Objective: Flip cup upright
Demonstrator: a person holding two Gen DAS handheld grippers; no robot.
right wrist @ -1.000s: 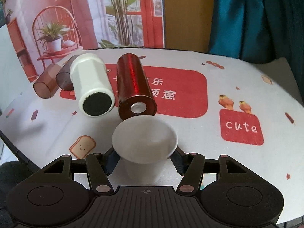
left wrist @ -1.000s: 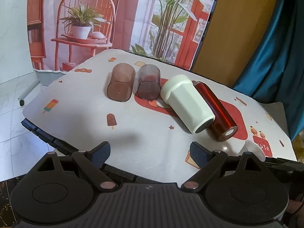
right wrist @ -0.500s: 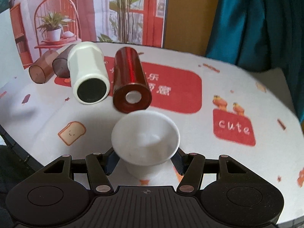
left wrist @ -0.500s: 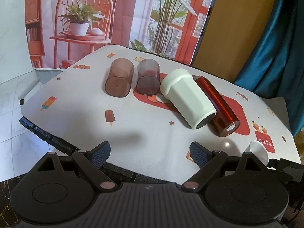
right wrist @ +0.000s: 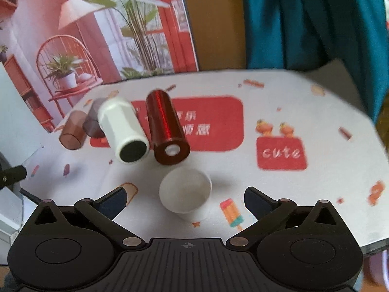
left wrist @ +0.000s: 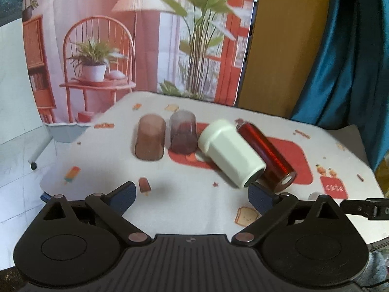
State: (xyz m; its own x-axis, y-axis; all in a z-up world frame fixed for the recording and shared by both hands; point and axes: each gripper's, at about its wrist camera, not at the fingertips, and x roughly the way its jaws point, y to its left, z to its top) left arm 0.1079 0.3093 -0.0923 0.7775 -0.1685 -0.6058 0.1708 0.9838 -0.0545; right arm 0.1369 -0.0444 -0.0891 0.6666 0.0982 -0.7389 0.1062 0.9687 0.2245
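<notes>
**Paper cup upright, right gripper let go**

The right gripper [right wrist: 184, 198] now stands wide, its fingers [right wrist: 257, 198] well clear of the paper cup [right wrist: 185, 191]; half a second ago they were clamped on its sides. The cup stands upright, mouth up, on the table [right wrist: 316, 206] near the front edge, just in front of the red can [right wrist: 166, 131]. The view has drawn back and lifted, so the cup looks smaller.

The left gripper [left wrist: 192, 196] is wide with nothing between its fingers, as before, but sits closer to the white cup [left wrist: 231, 155], which lies on its side beside the red can. Two brown cups [left wrist: 150, 137] lie to their left, unmoved.
</notes>
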